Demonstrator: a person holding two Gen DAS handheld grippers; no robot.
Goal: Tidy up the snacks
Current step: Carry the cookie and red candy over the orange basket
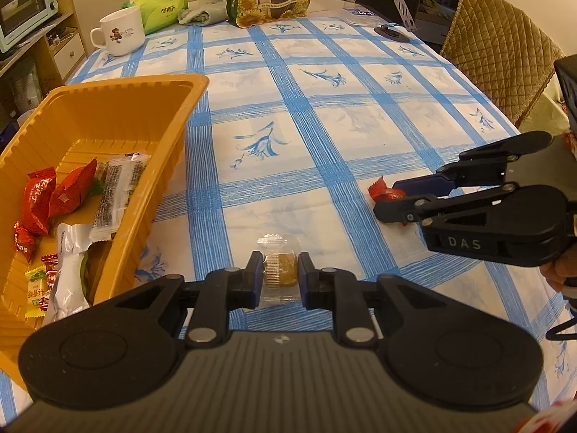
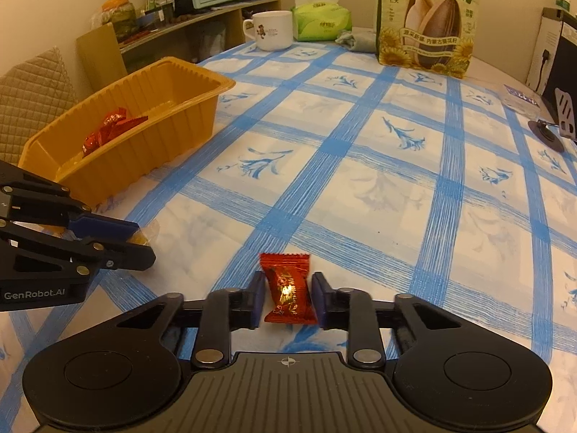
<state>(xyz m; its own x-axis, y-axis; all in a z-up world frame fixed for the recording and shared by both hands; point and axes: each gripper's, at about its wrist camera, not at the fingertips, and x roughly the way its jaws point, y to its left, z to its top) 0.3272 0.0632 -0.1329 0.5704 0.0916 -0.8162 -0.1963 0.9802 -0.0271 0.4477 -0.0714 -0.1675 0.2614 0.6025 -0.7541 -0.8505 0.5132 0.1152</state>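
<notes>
A clear-wrapped brown snack (image 1: 280, 269) lies on the checked tablecloth between the blue pads of my left gripper (image 1: 280, 279), which is open around it with small gaps each side. A red wrapped candy (image 2: 289, 290) lies between the pads of my right gripper (image 2: 288, 299), also open around it. The orange tray (image 1: 151, 83) at the left holds several wrapped snacks (image 1: 68, 195). In the right wrist view the tray (image 2: 187, 72) sits far left and the left gripper (image 2: 140, 241) shows at the left edge. The right gripper (image 1: 384, 198) shows at the right of the left wrist view, over the red candy (image 1: 383, 191).
At the table's far end stand a sunflower seed bag (image 2: 427, 18), a white mug (image 2: 272, 30), a green tissue pack (image 2: 321, 21) and a folded cloth (image 2: 355, 39). A padded chair (image 1: 501, 61) stands at the right edge. A small black stand (image 2: 550, 130) sits far right.
</notes>
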